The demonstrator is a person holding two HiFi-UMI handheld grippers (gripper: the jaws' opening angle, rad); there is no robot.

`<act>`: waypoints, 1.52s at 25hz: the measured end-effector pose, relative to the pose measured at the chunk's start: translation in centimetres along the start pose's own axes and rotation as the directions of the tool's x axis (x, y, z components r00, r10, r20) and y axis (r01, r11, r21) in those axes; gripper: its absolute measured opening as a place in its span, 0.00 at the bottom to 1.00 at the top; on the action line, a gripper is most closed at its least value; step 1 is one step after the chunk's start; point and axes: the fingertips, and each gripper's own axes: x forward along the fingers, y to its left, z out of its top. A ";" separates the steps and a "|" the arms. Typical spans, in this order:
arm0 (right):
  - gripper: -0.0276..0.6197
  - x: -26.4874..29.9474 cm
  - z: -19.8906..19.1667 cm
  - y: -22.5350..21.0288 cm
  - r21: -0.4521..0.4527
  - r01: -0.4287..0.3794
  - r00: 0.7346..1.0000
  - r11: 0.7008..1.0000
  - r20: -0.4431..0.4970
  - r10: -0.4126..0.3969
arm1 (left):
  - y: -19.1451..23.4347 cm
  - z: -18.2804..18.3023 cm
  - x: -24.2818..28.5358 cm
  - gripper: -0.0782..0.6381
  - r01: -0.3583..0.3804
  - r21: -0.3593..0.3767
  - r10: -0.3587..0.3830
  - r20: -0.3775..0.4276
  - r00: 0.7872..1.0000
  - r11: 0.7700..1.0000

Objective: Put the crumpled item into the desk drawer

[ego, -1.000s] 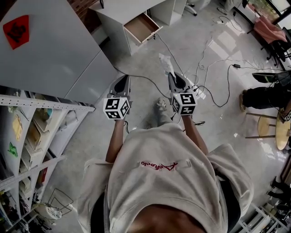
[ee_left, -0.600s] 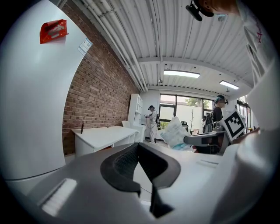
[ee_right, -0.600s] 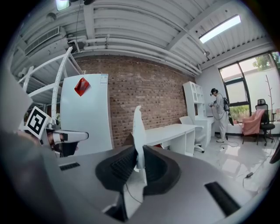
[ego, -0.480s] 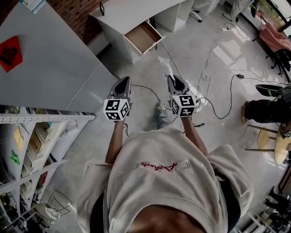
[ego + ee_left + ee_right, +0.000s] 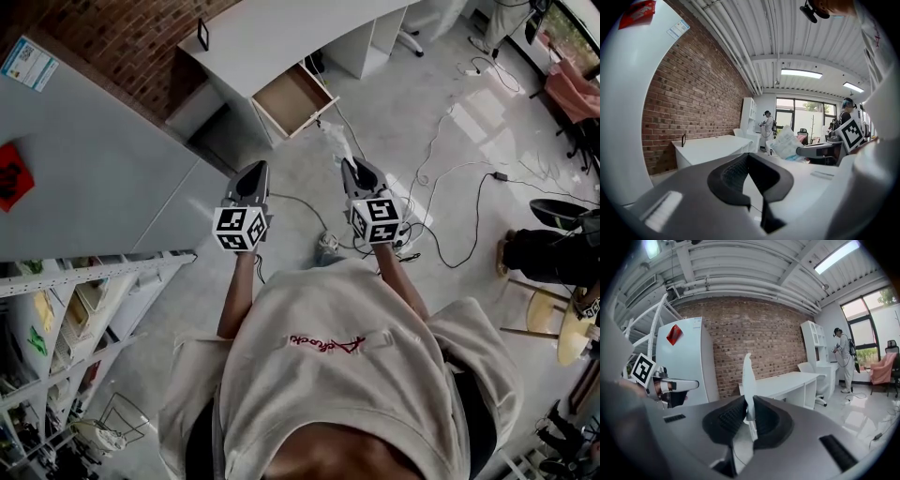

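Over the last second the desk (image 5: 272, 33) and its open drawer (image 5: 292, 98) have come nearer in the head view, so I am closing in on the drop. The carry is well along, but the drawer is not yet under the jaws. My right gripper (image 5: 349, 163) is almost closed, pinching the item (image 5: 337, 141). This is a thin white sheet, perhaps paper, standing up from between the pads (image 5: 729, 420). It hangs in the air, short of the drawer. My left gripper (image 5: 254, 169) has its jaws pressed together on nothing.
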 end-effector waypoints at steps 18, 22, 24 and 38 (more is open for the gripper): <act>0.11 8.6 0.7 -7.3 0.011 -0.077 0.996 0.997 -0.050 0.077 | 1.8 0.1 10.3 0.12 -0.056 -0.030 0.055 -0.038 0.998 0.998; 0.11 10.3 0.3 -7.7 0.016 -0.078 0.995 0.997 -0.061 0.078 | 2.9 -0.1 11.7 0.12 -0.054 -0.036 0.052 -0.046 0.998 0.998; 0.11 11.2 0.3 -8.0 0.016 -0.078 0.995 0.997 -0.068 0.079 | 3.4 -0.1 12.6 0.12 -0.051 -0.041 0.049 -0.048 0.998 0.998; 0.11 22.8 3.1 -10.5 -0.009 -0.028 0.997 1.000 -0.074 0.027 | 12.2 2.7 22.6 0.12 0.019 -0.047 -0.020 -0.020 1.000 0.999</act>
